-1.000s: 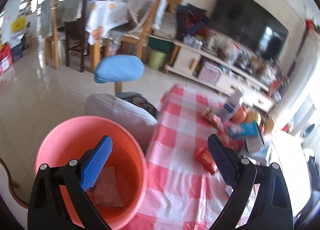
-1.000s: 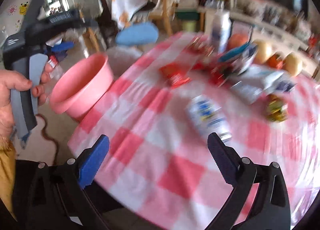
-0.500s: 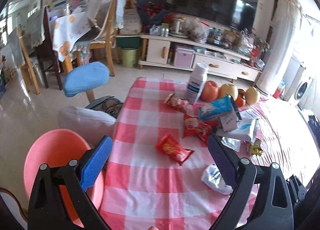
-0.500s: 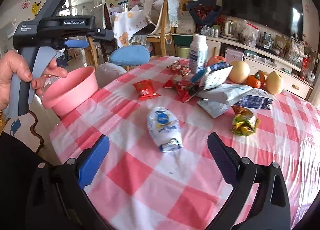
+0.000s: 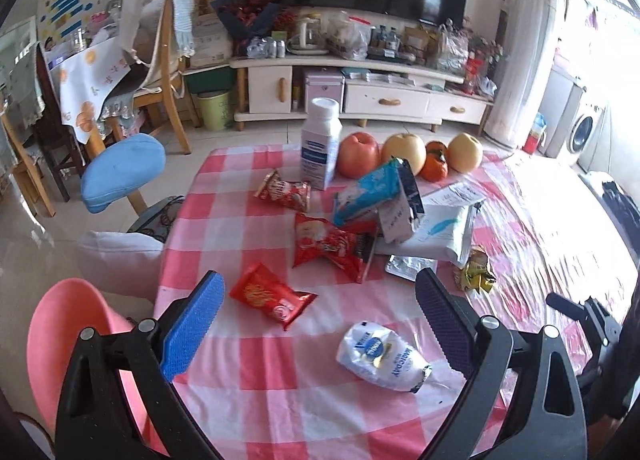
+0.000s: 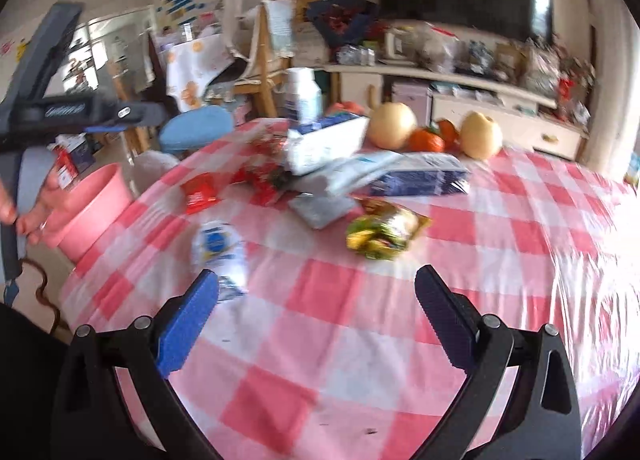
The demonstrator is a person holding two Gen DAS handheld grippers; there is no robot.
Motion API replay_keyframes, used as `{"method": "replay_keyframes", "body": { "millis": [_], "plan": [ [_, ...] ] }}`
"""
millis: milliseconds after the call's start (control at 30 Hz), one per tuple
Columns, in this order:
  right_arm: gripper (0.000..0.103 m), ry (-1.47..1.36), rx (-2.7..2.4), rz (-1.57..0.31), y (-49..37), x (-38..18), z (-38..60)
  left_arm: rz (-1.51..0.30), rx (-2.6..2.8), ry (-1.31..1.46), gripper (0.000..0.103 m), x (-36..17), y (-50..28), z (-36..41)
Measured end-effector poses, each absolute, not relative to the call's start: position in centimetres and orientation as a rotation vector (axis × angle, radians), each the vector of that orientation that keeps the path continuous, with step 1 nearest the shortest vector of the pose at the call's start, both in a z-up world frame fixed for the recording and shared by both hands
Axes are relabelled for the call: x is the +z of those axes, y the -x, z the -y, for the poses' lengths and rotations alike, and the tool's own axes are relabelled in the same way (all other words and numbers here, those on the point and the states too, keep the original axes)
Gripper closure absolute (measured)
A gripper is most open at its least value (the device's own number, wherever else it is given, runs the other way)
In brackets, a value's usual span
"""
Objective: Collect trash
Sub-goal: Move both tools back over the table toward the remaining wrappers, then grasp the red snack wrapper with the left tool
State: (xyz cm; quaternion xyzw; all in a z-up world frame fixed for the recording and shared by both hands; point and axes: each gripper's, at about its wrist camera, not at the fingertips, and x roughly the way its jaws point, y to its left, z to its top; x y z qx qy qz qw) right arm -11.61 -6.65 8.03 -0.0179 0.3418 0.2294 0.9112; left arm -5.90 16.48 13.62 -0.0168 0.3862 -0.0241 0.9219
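Note:
Wrappers litter the red-checked table (image 5: pixel 280 388): a small red packet (image 5: pixel 272 296), a white pouch with a blue label (image 5: pixel 382 356), a larger red bag (image 5: pixel 328 246), a gold-green foil wrapper (image 5: pixel 476 274) and a blue-white carton (image 5: pixel 376 188). A pink bucket (image 5: pixel 60 336) stands beside the table's left edge. My left gripper (image 5: pixel 318 324) hangs open above the red packet and the white pouch. Over the near part of the table (image 6: pixel 360 340) my right gripper (image 6: pixel 316 320) is open and empty, with the white pouch (image 6: pixel 218 250) to its left and the foil wrapper (image 6: pixel 384 234) ahead.
A white bottle (image 5: pixel 320 144), apples, pears and oranges (image 5: pixel 400 148) line the table's far side. A blue stool (image 5: pixel 122 170) and a grey cushion (image 5: pixel 120 260) stand left of the table. A TV cabinet (image 5: pixel 360 96) and wooden chairs fill the back. A hand (image 6: pixel 44 204) holds the left gripper.
My left gripper swung right, from over the pink bucket to over the table. The right gripper moved right, so the white pouch now lies further left in its view.

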Motion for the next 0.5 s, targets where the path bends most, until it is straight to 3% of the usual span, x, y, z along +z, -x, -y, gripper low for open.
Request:
{"method": "replay_keyframes", "body": {
  "millis": [500],
  "plan": [
    [0.004, -0.145, 0.437, -0.803, 6.8, 6.8, 10.7, -0.870, -0.095, -0.090, 0.008, 12.5, 1.6, -9.4]
  ]
}}
